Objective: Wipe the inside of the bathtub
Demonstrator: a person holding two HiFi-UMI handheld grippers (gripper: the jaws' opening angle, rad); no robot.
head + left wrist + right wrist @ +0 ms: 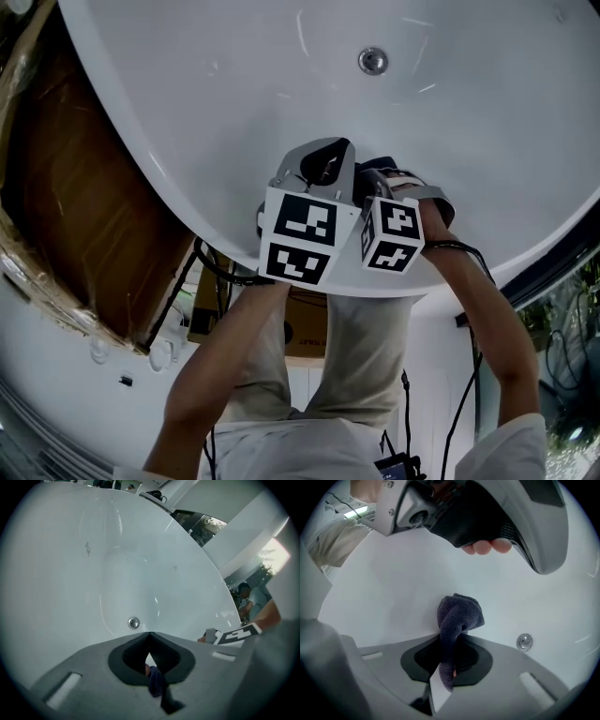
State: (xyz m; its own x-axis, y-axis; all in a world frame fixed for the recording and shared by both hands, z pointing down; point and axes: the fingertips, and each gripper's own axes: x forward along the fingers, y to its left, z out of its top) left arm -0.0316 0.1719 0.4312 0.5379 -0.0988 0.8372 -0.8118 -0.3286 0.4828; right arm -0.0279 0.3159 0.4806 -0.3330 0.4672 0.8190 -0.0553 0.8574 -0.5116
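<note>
White bathtub interior fills all three views, with brown boarding beyond its rim at the head view's left; drain sits far up the basin. Both tongs are held side by side over the near wall, just inside the rim. Right tongs: clamped on a dark blue-grey cloth, its wad bunched out past the tips toward the tub wall; contact with the enamel cannot be confirmed. Left tongs: drawn together at the tips, only a sliver of white showing through, with a small fabric scrap of the same dark colour caught low between them; whether it is part of the same cloth I cannot tell. Surface check: enamel reads uniformly white and glossy, with no streaks, suds or wet track visible, so wiped area cannot be separated from unwiped. Judgement: work is at the near wall; floor around the drain and the far walls are probably left to do.
</note>
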